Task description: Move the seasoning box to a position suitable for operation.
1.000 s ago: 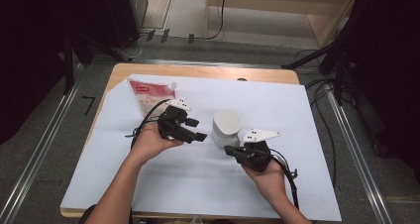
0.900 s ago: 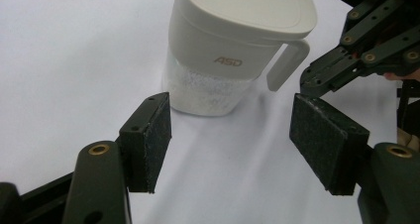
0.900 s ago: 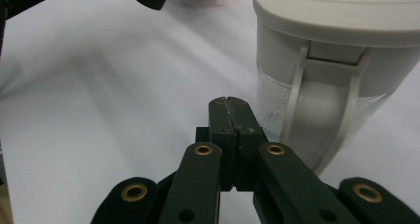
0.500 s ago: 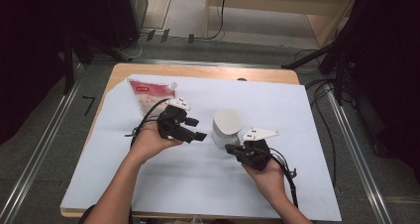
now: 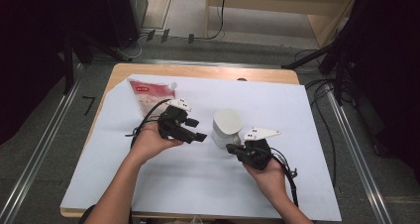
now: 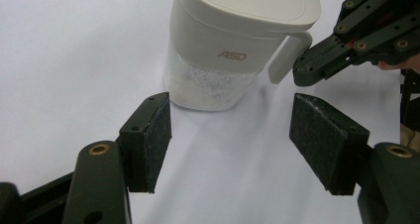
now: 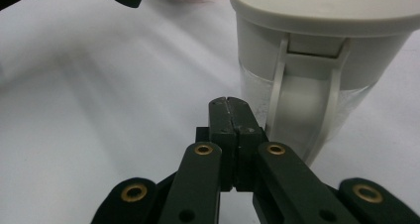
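A white jug (image 6: 237,45) with a flat lid and a handle (image 7: 307,100) stands in the middle of the white table cover (image 5: 208,184). Its see-through bottom holds white grains. The left gripper (image 6: 230,144) has its jaws spread wide, near the jug. The right gripper (image 7: 232,116) has its jaws pressed together, just beside the handle. A red and white pouch (image 5: 148,96) lies farther back.

A white sheet (image 5: 198,179) is covering most of the wooden desk (image 5: 208,71), leaving a strip of wood showing along the far edge. A red and clear pouch (image 5: 146,96) is lying flat near the sheet's far left corner. Black cables (image 5: 324,110) are trailing across the grey floor (image 5: 44,135) beside the desk.
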`<state>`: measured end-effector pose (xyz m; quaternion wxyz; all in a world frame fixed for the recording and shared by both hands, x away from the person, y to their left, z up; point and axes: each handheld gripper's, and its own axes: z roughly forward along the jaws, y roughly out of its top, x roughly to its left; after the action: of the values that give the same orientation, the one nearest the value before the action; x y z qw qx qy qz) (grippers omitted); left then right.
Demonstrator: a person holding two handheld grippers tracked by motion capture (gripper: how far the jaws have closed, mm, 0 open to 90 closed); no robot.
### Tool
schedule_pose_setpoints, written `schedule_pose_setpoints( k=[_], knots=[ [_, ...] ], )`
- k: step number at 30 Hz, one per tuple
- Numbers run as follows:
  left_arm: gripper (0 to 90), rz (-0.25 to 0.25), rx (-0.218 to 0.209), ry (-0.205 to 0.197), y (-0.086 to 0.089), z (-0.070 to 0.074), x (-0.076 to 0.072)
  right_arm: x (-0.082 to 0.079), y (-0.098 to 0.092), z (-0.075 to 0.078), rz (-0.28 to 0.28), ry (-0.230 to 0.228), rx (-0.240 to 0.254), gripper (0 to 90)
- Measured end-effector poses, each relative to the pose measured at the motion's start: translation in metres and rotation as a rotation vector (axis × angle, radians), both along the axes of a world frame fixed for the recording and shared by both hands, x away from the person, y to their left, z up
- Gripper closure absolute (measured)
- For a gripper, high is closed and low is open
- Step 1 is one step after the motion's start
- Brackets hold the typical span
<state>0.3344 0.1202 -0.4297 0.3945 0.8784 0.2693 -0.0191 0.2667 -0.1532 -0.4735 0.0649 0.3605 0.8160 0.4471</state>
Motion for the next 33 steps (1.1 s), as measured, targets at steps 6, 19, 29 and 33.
schedule_pose_setpoints(
  k=[6, 19, 29, 33],
  knots=[
    [33.8, -0.001, 0.001, 0.008, -0.001, -0.001, 0.0, 0.004, -0.007, 0.0, -0.015, 0.014, 0.01, 90.0],
    [34.0, -0.012, 0.001, -0.002, -0.007, -0.003, 0.0, 0.015, -0.029, 0.002, -0.055, 0.024, 0.02, 90.0],
    [38.9, -0.012, -0.011, 0.002, -0.011, -0.006, 0.001, 0.027, -0.048, 0.004, -0.105, 0.048, 0.021, 90.0],
    [40.2, -0.016, 0.005, -0.005, -0.015, -0.01, 0.004, 0.03, -0.053, 0.004, -0.122, 0.051, 0.015, 90.0]
  ],
)
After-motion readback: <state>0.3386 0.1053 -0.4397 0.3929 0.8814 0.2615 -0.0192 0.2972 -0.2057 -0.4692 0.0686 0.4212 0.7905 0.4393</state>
